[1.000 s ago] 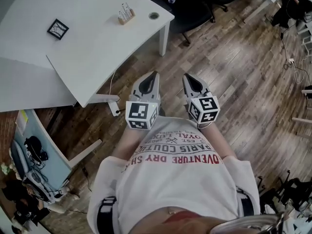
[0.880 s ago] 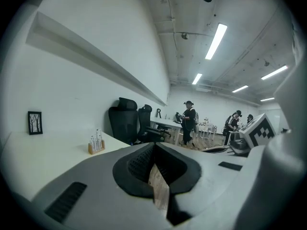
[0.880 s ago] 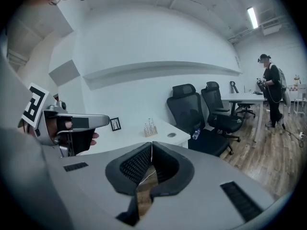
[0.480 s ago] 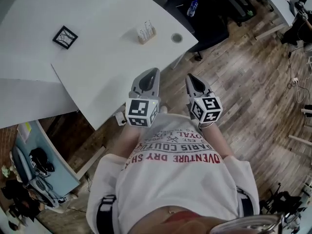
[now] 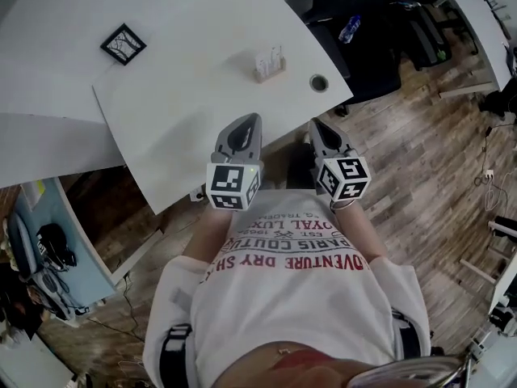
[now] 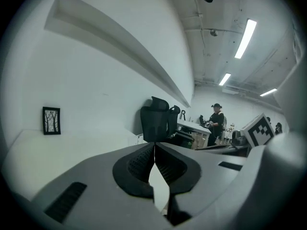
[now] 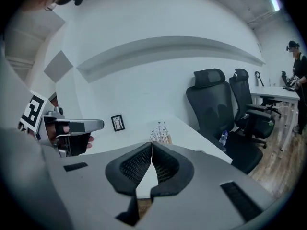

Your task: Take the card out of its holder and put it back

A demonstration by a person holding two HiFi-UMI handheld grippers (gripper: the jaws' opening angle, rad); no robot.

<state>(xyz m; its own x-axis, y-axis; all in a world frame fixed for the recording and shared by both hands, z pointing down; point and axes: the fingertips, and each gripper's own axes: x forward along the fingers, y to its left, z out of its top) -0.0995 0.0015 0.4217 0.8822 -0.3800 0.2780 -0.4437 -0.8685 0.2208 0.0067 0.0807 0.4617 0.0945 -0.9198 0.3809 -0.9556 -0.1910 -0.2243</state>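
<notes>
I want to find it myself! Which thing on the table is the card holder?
Look at the big white table. Near its right corner, beside a round hole, stands the card holder: a small tan base with white cards upright in it. The black square picture frame sits far to its left.

Smooth matt white table (image 5: 182, 111), wood plank floor (image 5: 420, 164), wooden holder (image 5: 270, 75)

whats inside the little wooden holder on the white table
A pale card stands upright in the small wooden holder on the white table. Its bottom edge is hidden in the slot; whether it's one card or several can't be told.
</notes>
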